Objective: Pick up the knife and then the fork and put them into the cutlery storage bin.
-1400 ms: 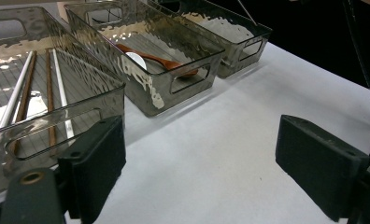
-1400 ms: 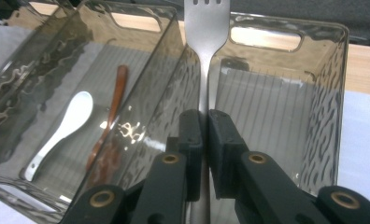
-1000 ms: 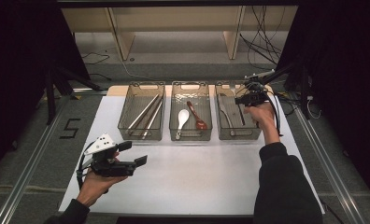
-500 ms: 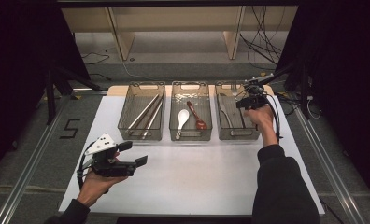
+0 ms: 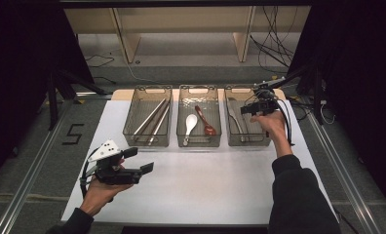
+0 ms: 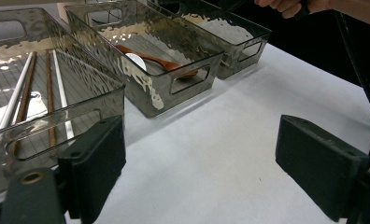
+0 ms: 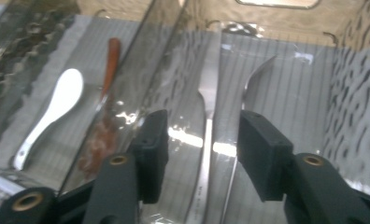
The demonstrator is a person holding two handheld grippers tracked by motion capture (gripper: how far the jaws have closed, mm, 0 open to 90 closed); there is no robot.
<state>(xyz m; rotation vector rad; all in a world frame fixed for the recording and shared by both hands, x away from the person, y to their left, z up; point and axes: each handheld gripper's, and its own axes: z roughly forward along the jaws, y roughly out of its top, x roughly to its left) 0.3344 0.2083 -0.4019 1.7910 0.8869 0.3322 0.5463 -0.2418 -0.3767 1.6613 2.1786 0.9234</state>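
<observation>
My right gripper hangs over the right-hand clear bin. Its jaws have just been opening and now stand apart. A silver table knife lies on the floor of that bin below the gap, and the pads do not press on it. My left gripper is held low over the white table near the front left. It is open wide with nothing between its fingers.
Three clear bins stand in a row at the back of the table. The left bin holds chopsticks. The middle bin holds a white spoon and a brown spoon. Cables trail at the right.
The right hand has shifted slightly over the right bin and its jaws look wider apart. The left hand has kept still.
</observation>
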